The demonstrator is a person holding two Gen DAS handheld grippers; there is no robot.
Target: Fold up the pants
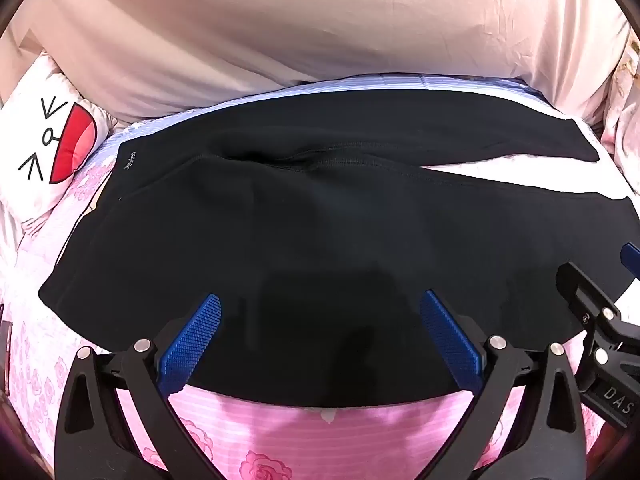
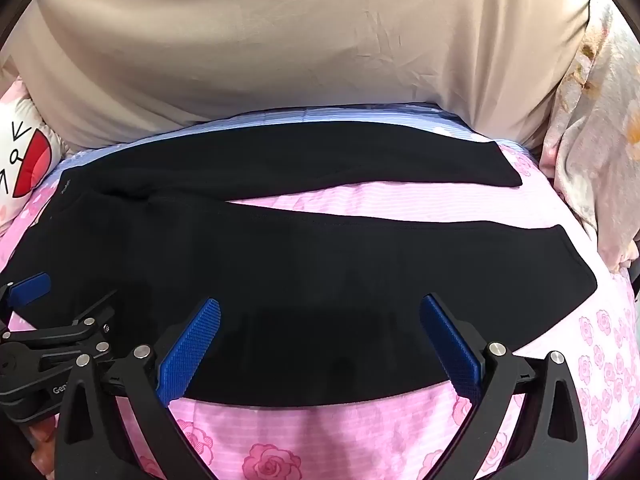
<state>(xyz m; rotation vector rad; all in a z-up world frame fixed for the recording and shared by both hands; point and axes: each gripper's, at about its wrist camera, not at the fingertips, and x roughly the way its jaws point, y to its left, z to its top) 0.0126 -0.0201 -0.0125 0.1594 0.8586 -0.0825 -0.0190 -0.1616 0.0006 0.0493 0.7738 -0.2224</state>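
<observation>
Black pants (image 1: 304,216) lie flat on the pink rose bedsheet (image 1: 304,432), waist at the left, two legs spread to the right with a gap between them. They also show in the right wrist view (image 2: 320,264). My left gripper (image 1: 320,300) is open, its blue pads over the near edge of the pants by the waist end. My right gripper (image 2: 320,304) is open over the near leg's edge. The right gripper shows at the right edge of the left wrist view (image 1: 600,320); the left gripper shows at the left of the right wrist view (image 2: 52,328).
A beige cover (image 1: 320,32) rises behind the pants. A white cushion with a red mouth drawing (image 1: 52,148) sits at the left. A floral quilt (image 2: 592,160) is bunched at the right. A pale blue striped strip (image 2: 320,116) runs along the far side.
</observation>
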